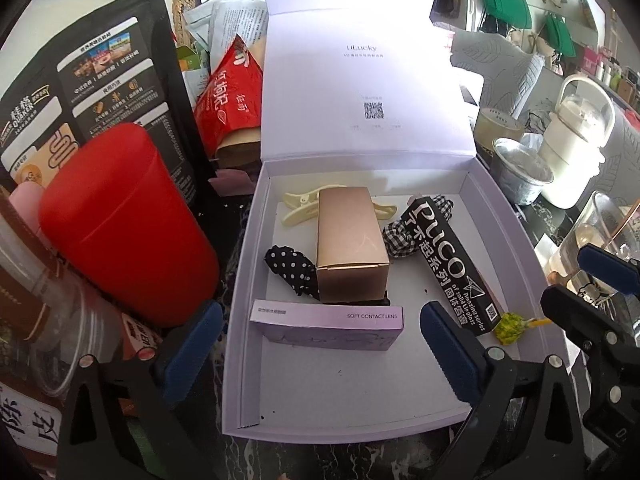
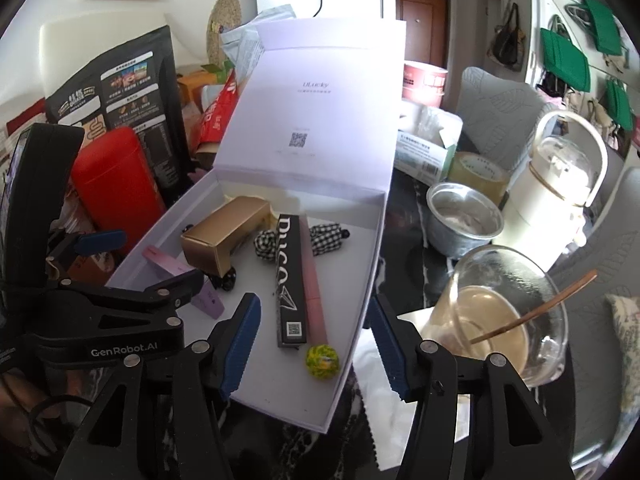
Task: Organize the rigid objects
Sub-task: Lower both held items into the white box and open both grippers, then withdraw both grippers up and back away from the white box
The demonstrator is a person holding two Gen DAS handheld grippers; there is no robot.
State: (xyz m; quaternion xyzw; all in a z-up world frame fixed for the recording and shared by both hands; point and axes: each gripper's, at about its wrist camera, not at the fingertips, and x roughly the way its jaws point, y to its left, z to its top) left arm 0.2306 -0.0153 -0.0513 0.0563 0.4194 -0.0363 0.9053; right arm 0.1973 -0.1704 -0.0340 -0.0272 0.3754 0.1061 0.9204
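An open white gift box (image 1: 248, 280) with its lid upright holds a gold carton (image 1: 352, 236), a black PUCO box (image 1: 444, 264), a purple contact lens box (image 1: 328, 326), a yellow-green lollipop (image 1: 506, 326), a cream hair clip (image 1: 298, 208) and fabric bows. My left gripper (image 1: 320, 356) hangs open above the box's near end, over the lens box, touching nothing. My right gripper (image 2: 314, 346) stands open over the box's near right corner. The lollipop (image 2: 322, 361) lies below it, beside the PUCO box (image 2: 290, 276) and a pink tube (image 2: 314, 292); its pads touch neither.
A red canister (image 1: 124, 220) and a black food bag (image 1: 100, 80) crowd the box's left side. To its right stand a metal pot (image 2: 464, 216), a glass cup with a stick (image 2: 500, 320) and a white jug (image 2: 556, 184).
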